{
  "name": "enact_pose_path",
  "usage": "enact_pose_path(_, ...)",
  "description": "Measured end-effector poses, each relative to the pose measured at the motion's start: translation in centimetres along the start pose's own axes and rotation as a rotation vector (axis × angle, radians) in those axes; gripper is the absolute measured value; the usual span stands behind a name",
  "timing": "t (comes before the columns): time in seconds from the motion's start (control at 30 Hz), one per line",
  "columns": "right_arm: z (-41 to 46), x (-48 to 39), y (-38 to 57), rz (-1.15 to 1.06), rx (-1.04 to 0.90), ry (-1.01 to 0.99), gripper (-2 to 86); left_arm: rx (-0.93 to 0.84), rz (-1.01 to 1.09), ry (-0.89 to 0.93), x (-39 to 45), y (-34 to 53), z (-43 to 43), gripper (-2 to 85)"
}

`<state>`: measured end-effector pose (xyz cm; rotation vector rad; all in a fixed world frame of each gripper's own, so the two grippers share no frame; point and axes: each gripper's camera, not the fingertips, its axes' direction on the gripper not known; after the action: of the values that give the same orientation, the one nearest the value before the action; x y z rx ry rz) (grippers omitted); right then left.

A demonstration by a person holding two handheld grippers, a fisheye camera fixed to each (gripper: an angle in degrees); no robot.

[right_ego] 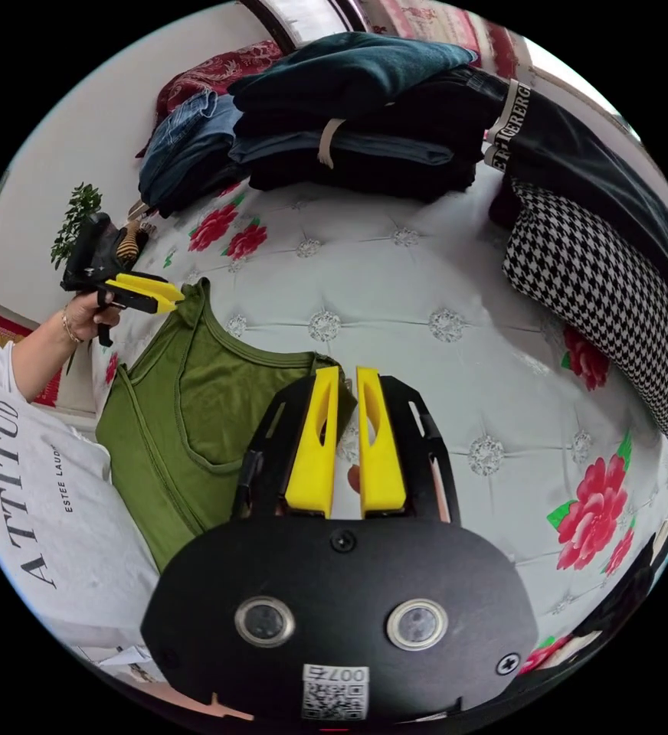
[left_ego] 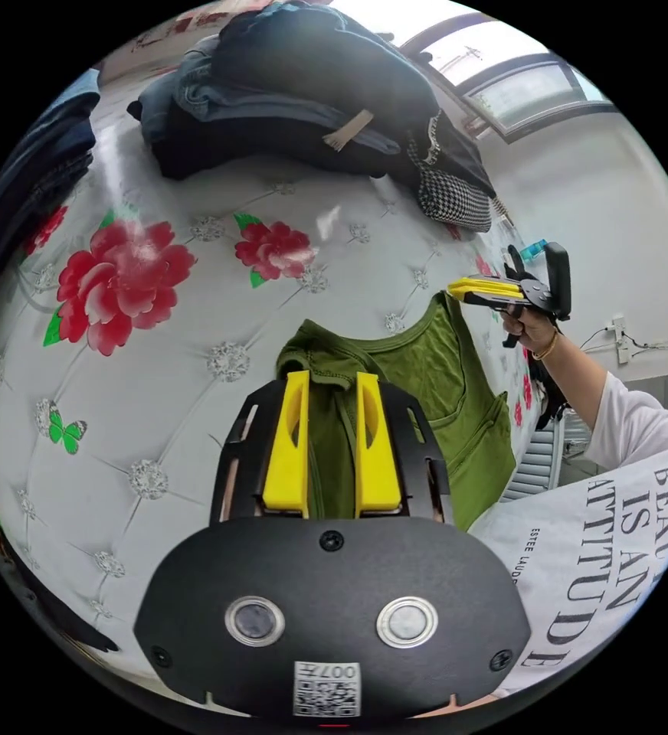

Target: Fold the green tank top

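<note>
Green tank top point(left_ego: 433, 383) is seen held up in front of a white quilted surface point(left_ego: 196, 429) printed with red flowers and a green butterfly, one shoulder strap at each gripper. In the left gripper view, the left gripper point(left_ego: 332, 383) has its yellow jaws pinching a bunched strap between them; the right gripper point(left_ego: 464, 289) is seen across the garment with its jaws pressed together on the other strap, held by a hand point(left_ego: 532, 329). In the right gripper view, the strap edge lies at the right gripper's near-closed tips. Stacked dark clothes point(right_ego: 349, 115) and a houndstooth piece point(right_ego: 602, 283) are noted beyond. Lettering on the person's white shirt point(left_ego: 617, 536) is noted but not transcribed; QR-type stickers are noted on both gripper bodies.
</note>
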<state>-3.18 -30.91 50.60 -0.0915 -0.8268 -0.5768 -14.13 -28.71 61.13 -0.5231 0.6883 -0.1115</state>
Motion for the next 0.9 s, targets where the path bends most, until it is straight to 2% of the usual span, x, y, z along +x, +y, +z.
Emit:
enact_pose_path(0.2,0.8,-0.8,-0.6,-0.054,-0.056,0.021,-0.1,-0.030,-0.105,0.050,-2.9,-3.1,0.3,4.4)
enact_pose_path(0.33,-0.5,-0.5,-0.7,-0.039,-0.032,0.015,-0.2,-0.025,-0.114,0.165,-3.6,-3.5,-0.8,7.1)
enact_pose_path(0.43,-1.5,0.0,-0.2,-0.009,-0.003,-0.024,-0.2,0.022,-0.109,0.175,-3.2,-2.2,-2.1,7.0)
enact_pose_path(0.63,-2.2,0.4,0.2,0.045,0.018,-0.061,-0.3,0.081,-0.144,0.056,-2.4,-1.5,-2.6,6.4)
enact_pose_path(0.73,-2.4,-0.2,0.0,0.036,0.016,-0.056,-0.3,0.025,-0.091,0.026,-1.1,-2.3,-0.8,7.7)
enact_pose_path(0.9,-2.9,-1.4,-0.1,0.015,-0.003,-0.035,-0.3,-0.025,-0.033,-0.074,0.4,-2.9,1.0,2.9)
